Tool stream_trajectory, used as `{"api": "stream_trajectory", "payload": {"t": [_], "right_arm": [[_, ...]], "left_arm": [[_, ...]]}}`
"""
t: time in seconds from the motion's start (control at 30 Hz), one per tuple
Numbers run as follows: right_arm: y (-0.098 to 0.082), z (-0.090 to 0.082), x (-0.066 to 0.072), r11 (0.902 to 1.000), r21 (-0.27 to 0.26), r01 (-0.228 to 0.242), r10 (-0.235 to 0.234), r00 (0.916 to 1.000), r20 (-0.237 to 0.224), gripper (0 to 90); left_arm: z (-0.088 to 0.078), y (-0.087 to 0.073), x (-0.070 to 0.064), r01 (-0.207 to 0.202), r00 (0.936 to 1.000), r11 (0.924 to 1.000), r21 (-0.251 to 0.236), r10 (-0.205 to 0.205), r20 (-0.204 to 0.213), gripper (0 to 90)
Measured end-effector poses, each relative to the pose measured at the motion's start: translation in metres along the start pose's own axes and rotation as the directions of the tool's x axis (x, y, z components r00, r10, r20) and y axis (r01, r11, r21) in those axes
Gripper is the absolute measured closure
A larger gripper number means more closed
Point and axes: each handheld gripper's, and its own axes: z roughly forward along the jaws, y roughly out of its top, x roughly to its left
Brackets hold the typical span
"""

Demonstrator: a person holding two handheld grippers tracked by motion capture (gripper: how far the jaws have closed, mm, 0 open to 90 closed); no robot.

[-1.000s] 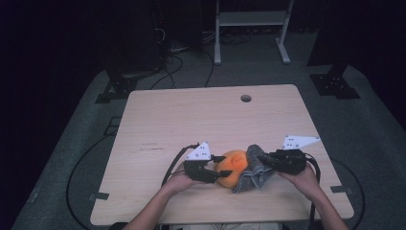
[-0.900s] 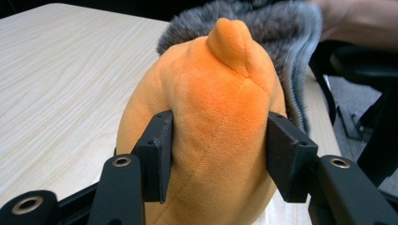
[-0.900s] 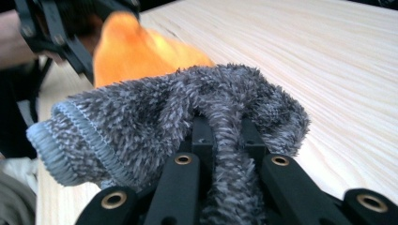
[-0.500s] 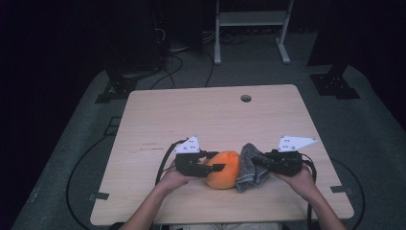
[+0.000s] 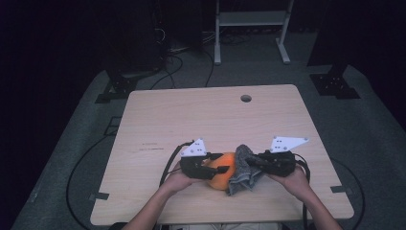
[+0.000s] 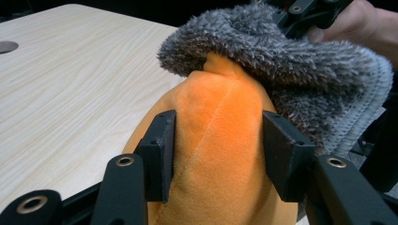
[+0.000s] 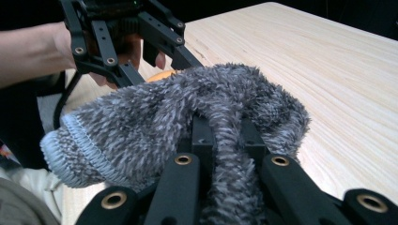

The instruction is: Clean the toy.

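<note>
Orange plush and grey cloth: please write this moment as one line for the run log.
left gripper: shut on orange plush | right gripper: shut on grey cloth | cloth draped over plush end | both on table

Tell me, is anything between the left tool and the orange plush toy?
Nothing visible is. The left tool already holds the orange plush toy between its jaws. The grey fluffy cloth, pinched by the right tool, only covers the toy's far end.
</note>
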Motion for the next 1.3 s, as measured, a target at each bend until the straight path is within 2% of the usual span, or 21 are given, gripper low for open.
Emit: {"api": "stream_trajectory", "payload": {"t": [0.13,0.2,0.27,0.33,0.47,0.57,0.67,0.73,0.8,0.83,0.87,0.9,0.97,1.0,1.03,1.07,1.1,1.17,1.23,1.3], "right_arm": [[0.006,-0.007,0.005,0.9980,-0.063,0.007,-0.008,0.9999,-0.009,81.2],[0.012,-0.006,0.008,0.9970,-0.073,0.026,-0.027,0.9996,-0.011,81.1],[0.015,-0.002,0.010,0.9973,-0.059,0.045,-0.045,0.9990,-0.005,81.1],[0.013,0.002,0.009,0.9983,-0.028,0.051,-0.050,0.9987,0.006,81.1],[0.001,-0.002,0.001,0.9998,-0.019,0.012,-0.011,0.9997,0.019,81.2],[-0.004,-0.009,-0.001,0.9998,-0.017,-0.013,0.013,0.9996,0.024,81.1],[0.002,-0.011,0.008,0.9983,-0.057,0.012,-0.012,0.9998,0.013,81.1],[0.006,-0.005,0.014,0.9984,-0.029,0.049,-0.049,0.9987,0.014,81.1],[0.004,-0.001,0.014,0.9987,-0.008,0.050,-0.050,0.9987,0.006,81.2],[0.002,-0.001,0.012,0.9992,-0.013,0.037,-0.037,0.9993,-0.001,81.2],[0.000,-0.001,0.010,0.9994,-0.013,0.030,-0.030,0.9995,-0.002,81.2],[-0.003,-0.003,0.009,0.9997,-0.013,0.023,-0.023,0.9997,0.002,81.2],[-0.007,-0.007,0.008,0.9998,-0.013,0.013,-0.013,0.9999,0.002,81.1],[-0.009,-0.008,0.007,0.9999,-0.011,0.011,-0.011,0.9999,0.006,81.2],[-0.011,-0.010,0.006,0.9999,-0.010,0.007,-0.007,0.9999,0.009,81.2],[-0.012,-0.011,0.005,0.9999,-0.010,0.004,-0.004,1.0000,0.008,81.1],[-0.013,-0.012,0.004,0.9999,-0.011,0.001,-0.001,1.0000,0.006,81.2],[-0.015,-0.013,0.004,1.0000,-0.010,0.003,-0.003,1.0000,0.008,81.2],[-0.017,-0.014,0.004,1.0000,-0.007,-0.003,0.003,0.9999,0.010,81.2],[-0.022,-0.016,0.001,0.9999,-0.002,-0.012,0.012,0.9998,0.018,81.2]], "left_arm": [[0.010,0.003,-0.006,-0.019,0.9998,0.9997,0.015,0.019,0.008,47.9],[0.015,0.003,-0.011,-0.034,0.9993,0.9992,0.022,0.034,0.015,47.4],[0.016,0.004,-0.013,-0.044,0.9989,0.9987,0.027,0.044,0.016,46.8],[0.014,0.003,-0.010,-0.029,0.9995,0.9993,0.023,0.029,0.012,46.8],[0.010,0.001,-0.004,0.006,0.9999,0.9999,0.010,-0.006,0.015,46.8],[0.013,0.001,-0.006,-0.001,0.9997,0.9999,0.013,0.001,0.023,46.4],[0.017,0.002,-0.008,0.000,0.9995,0.9999,0.013,0.000,0.031,46.0],[0.016,0.002,-0.009,-0.009,0.9993,0.9999,0.015,0.008,0.037,44.5],[0.012,0.002,-0.007,-0.010,0.9981,0.9999,-0.008,0.011,0.061,36.6],[0.008,0.002,-0.003,0.015,0.9959,0.9994,-0.033,-0.012,0.089,31.3],[0.005,0.001,0.001,0.054,0.9903,0.9975,-0.045,-0.048,0.130,24.9],[0.002,0.000,0.005,0.083,0.9865,0.9956,-0.043,-0.076,0.145,20.8],[0.000,-0.004,0.012,0.086,0.9925,0.9962,-0.013,-0.085,0.088,16.2],[0.001,-0.006,0.015,0.092,0.9930,0.9957,0.014,-0.092,0.073,13.8],[0.003,-0.009,0.018,0.099,0.9923,0.9942,0.044,-0.101,0.072,11.7],[0.006,-0.012,0.020,0.125,0.9875,0.9903,0.060,-0.130,0.088,9.5],[0.008,-0.015,0.022,0.142,0.9833,0.9879,0.062,-0.148,0.105,9.0],[0.009,-0.015,0.021,0.127,0.9851,0.9898,0.065,-0.134,0.109,9.3],[0.009,-0.015,0.019,0.080,0.9929,0.9948,0.063,-0.085,0.083,19.1],[0.009,-0.016,0.019,0.092,0.9922,0.9938,0.062,-0.097,0.079,26.6]]}}
